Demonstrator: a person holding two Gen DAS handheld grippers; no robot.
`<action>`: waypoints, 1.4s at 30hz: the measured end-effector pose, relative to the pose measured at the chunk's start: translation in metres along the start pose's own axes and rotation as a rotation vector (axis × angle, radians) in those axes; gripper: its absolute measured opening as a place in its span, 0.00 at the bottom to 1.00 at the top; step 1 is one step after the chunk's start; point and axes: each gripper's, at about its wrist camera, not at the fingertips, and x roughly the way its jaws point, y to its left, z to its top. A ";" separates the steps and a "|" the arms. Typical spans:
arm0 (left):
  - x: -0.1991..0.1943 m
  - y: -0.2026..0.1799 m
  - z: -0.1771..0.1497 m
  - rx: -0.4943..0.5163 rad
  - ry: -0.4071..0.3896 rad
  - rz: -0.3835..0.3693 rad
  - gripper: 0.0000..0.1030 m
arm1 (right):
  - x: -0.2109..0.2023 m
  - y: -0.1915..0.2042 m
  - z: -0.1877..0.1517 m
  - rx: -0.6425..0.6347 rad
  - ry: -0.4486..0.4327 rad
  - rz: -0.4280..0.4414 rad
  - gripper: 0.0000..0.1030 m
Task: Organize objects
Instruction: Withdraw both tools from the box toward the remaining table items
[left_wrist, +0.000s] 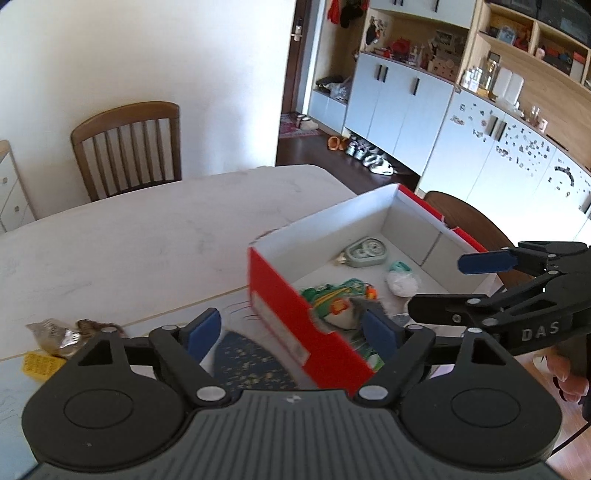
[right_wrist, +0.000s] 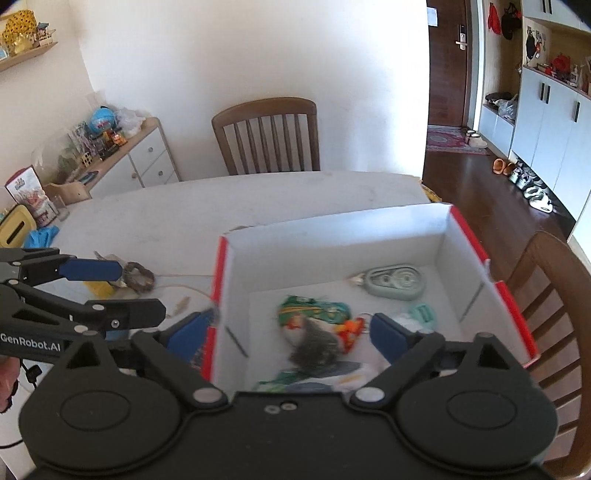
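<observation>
Over the red box (right_wrist: 491, 291) (toys inside), both grippers (left_wrist: 291, 334) (right_wrist: 291, 332) hang released; wrappers (left_wrist: 59, 338) lie beside it.

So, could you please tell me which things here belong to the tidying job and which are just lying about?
Job:
- red cardboard box with white inside
- pale green oval tape dispenser in it
- green and orange printed packet in it
- crumpled brownish wrapper on the white table
- yellow tag beside it

Lying about:
- brown wooden slatted chair
- blue globe on the sideboard
- shoes on the floor
</observation>
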 end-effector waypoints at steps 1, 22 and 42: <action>-0.003 0.006 -0.001 -0.004 -0.004 0.001 0.84 | 0.001 0.005 0.001 0.000 -0.005 0.004 0.96; -0.036 0.149 -0.053 -0.076 -0.047 0.109 1.00 | 0.051 0.121 0.006 -0.055 0.017 0.070 0.99; 0.005 0.241 -0.092 -0.078 0.003 0.161 1.00 | 0.145 0.189 0.015 -0.162 0.120 0.073 0.96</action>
